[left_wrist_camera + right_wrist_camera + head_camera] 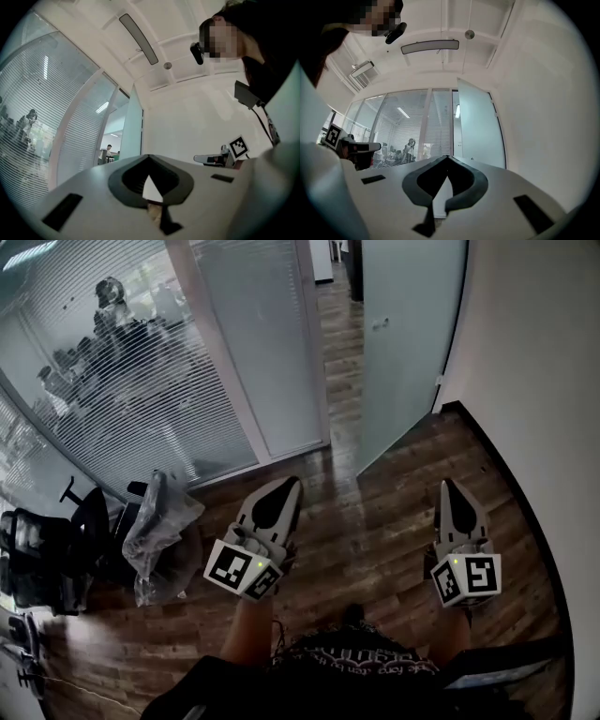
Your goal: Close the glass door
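The frosted glass door (412, 343) stands open ahead, swung in toward the white wall on the right, with the doorway gap to its left. My left gripper (292, 484) points at the doorway from well short of it, its jaws shut with nothing between them. My right gripper (450, 486) is level with it further right, also shut and empty, short of the door's lower edge. The door (476, 126) rises tall just ahead and right of the closed tips in the right gripper view. It shows as a pale panel (132, 131) beyond the closed tips in the left gripper view.
A glass partition with blinds (122, 362) fills the left, with people behind it. An office chair (47, 559) and a bin lined with a plastic bag (164, 535) stand at the lower left. The white wall (544, 381) curves along the right of the wood floor (375, 521).
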Action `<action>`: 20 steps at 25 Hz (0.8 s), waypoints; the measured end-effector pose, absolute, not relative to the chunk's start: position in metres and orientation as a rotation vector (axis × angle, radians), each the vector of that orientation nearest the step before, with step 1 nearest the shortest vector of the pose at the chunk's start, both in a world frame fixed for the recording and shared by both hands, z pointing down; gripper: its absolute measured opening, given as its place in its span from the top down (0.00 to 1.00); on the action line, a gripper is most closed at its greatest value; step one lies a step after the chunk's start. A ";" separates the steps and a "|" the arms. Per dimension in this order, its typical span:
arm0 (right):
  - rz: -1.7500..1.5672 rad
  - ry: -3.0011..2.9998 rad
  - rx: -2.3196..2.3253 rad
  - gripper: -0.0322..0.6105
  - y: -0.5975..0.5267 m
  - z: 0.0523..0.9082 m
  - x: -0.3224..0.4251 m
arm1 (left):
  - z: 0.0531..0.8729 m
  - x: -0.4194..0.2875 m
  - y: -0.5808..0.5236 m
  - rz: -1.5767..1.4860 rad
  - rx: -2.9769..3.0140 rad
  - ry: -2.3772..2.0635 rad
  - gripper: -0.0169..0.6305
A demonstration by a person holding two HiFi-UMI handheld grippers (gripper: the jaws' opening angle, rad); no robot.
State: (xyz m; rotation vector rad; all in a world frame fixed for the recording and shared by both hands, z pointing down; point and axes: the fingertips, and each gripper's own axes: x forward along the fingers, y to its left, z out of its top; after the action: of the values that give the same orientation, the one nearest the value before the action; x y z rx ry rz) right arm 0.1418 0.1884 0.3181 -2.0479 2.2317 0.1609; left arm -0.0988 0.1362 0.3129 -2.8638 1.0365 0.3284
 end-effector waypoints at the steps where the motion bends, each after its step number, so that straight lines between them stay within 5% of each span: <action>1: 0.148 2.244 -2.042 0.95 0.179 0.320 0.147 | 0.313 -0.092 0.128 0.333 -2.865 1.041 0.97; 20: 0.117 2.292 -2.029 0.95 0.035 0.334 0.190 | 0.322 -0.034 -0.009 0.290 -2.861 1.042 0.97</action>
State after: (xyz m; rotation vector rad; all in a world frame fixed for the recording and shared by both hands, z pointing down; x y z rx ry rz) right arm 0.1902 0.0355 0.3340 -2.0290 2.2920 0.1167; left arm -0.0338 -0.0092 0.3217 -2.8606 1.0419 0.2900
